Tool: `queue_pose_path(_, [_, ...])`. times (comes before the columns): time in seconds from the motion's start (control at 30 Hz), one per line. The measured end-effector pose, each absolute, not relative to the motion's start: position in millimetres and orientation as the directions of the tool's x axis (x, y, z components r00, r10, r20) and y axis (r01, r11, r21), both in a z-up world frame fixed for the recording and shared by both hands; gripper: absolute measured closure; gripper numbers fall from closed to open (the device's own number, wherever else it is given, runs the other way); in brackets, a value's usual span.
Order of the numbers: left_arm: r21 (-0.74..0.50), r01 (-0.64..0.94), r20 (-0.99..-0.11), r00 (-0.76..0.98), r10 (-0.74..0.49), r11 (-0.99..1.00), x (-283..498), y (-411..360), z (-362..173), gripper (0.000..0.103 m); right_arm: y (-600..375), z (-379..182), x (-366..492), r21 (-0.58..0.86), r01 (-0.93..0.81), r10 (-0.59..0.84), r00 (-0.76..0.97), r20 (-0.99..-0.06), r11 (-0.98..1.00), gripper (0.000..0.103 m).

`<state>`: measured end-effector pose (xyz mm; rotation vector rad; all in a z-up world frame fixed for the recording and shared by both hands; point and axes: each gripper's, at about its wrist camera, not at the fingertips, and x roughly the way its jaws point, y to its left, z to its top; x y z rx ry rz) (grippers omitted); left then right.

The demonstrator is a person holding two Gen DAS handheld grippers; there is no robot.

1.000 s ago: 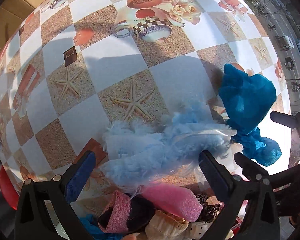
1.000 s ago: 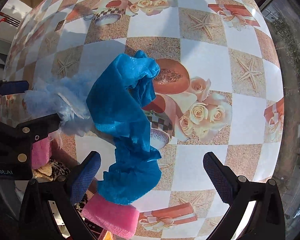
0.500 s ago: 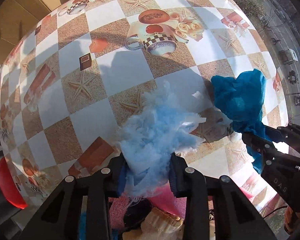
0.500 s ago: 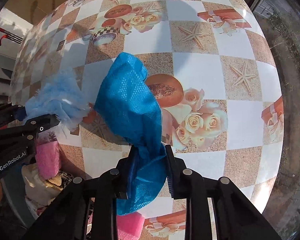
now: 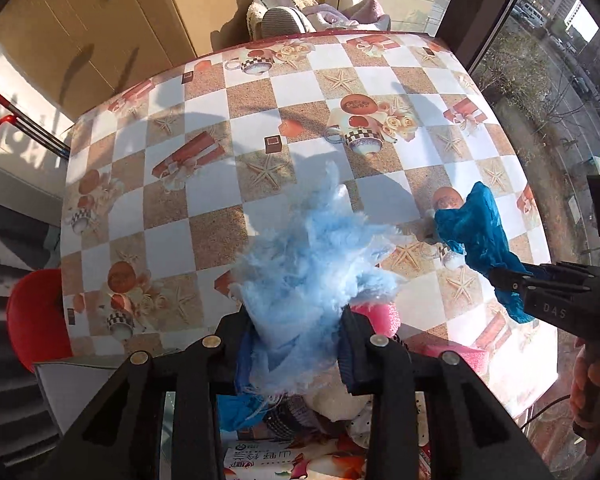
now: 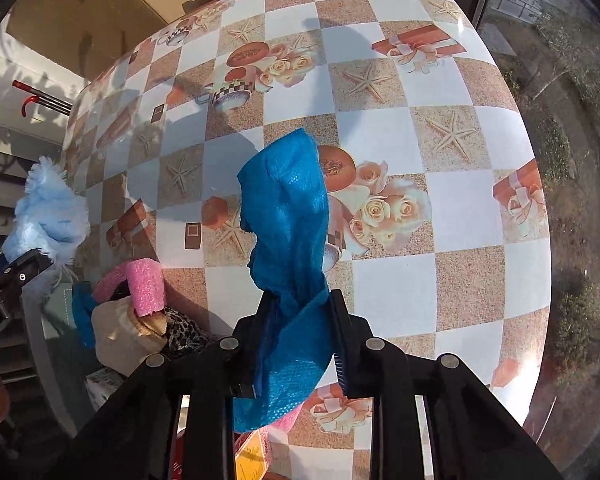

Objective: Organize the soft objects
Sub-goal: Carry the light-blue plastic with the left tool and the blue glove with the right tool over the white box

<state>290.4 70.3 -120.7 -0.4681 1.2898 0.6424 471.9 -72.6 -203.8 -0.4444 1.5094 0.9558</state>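
Fluffy pale-blue fabric point(image 5: 312, 264) clamped in left tool point(image 5: 296, 344); crumpled teal cloth point(image 6: 288, 220) in right tool point(image 6: 300, 340).

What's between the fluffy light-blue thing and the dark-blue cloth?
In the left wrist view, only patterned tablecloth shows between the fluffy bundle and the cloth.

1. A home, most likely a sunlit room or enclosed balcony: the table point(image 5: 204, 216) wears a household oilcloth printed with teacups, roses, starfish and gift boxes.
2. A tall window point(image 5: 548, 92) beside it looks down on a street with parked cars (so an upper floor).
3. Domestic clutter surrounds the table: a slipper point(image 5: 284, 20) on piled laundry, a large cardboard box point(image 5: 88, 28), a red stool point(image 5: 36, 316).
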Motion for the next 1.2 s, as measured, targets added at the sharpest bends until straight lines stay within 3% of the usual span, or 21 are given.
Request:
queue_pose_path(0.07, [0.021, -0.685, -0.975, 0.147, 0.166, 0.728, 278, 65, -112, 0.066, -65, -220, 468, 0.297, -0.755, 0.194, -0.226, -0.955, 0.584, 0.05])
queue_pose_path(0.1, [0.018, -0.691, -0.975, 0.148, 0.165, 0.722, 271, 62, -107, 0.066, -63, -226, 467, 0.271, -0.766, 0.164, -0.215, -0.963, 0.583, 0.024])
queue_pose_path(0.13, [0.016, -0.695, -0.976, 0.144, 0.161, 0.718, 266, 58, -104, 0.066, -58, -230, 465, 0.233, -0.785, 0.145, -0.182, -0.973, 0.575, 0.019])
queue_pose_path(0.27, [0.018, -0.711, -0.979, 0.129, 0.156, 0.703, 248, 45, -94, 0.066, -35, -246, 453, 0.167, -0.841, 0.104, -0.133, -0.986, 0.515, 0.02])
queue_pose_path(0.3, [0.025, -0.711, -0.979, 0.124, 0.16, 0.702, 245, 41, -92, 0.066, -31, -251, 450, 0.137, -0.848, 0.078, -0.113, -0.99, 0.512, 0.025])
queue_pose_path(0.33, [0.034, -0.71, -0.979, 0.117, 0.166, 0.703, 242, 38, -90, 0.066, -28, -254, 448, 0.119, -0.85, 0.064, -0.1, -0.993, 0.513, 0.049])
queue_pose_path(0.4, [0.048, -0.707, -0.978, 0.109, 0.176, 0.705, 238, 31, -85, 0.066, -26, -256, 446, 0.138, -0.843, 0.067, -0.121, -0.99, 0.52, 0.076])
queue_pose_path(0.47, [0.056, -0.705, -0.978, 0.104, 0.181, 0.707, 233, 25, -81, 0.066, -27, -250, 443, 0.162, -0.84, 0.095, -0.131, -0.987, 0.518, 0.093])
queue_pose_path(0.83, [0.045, -0.657, -0.979, 0.122, 0.166, 0.752, 206, -13, -71, 0.066, -87, -166, 445, 0.375, -0.712, 0.339, -0.201, -0.919, 0.594, 0.094])
queue_pose_path(1.2, [0.029, -0.565, -0.966, 0.195, 0.168, 0.825, 161, -21, -65, 0.066, -123, -80, 371, 0.423, -0.654, 0.461, -0.125, -0.879, 0.628, 0.094])
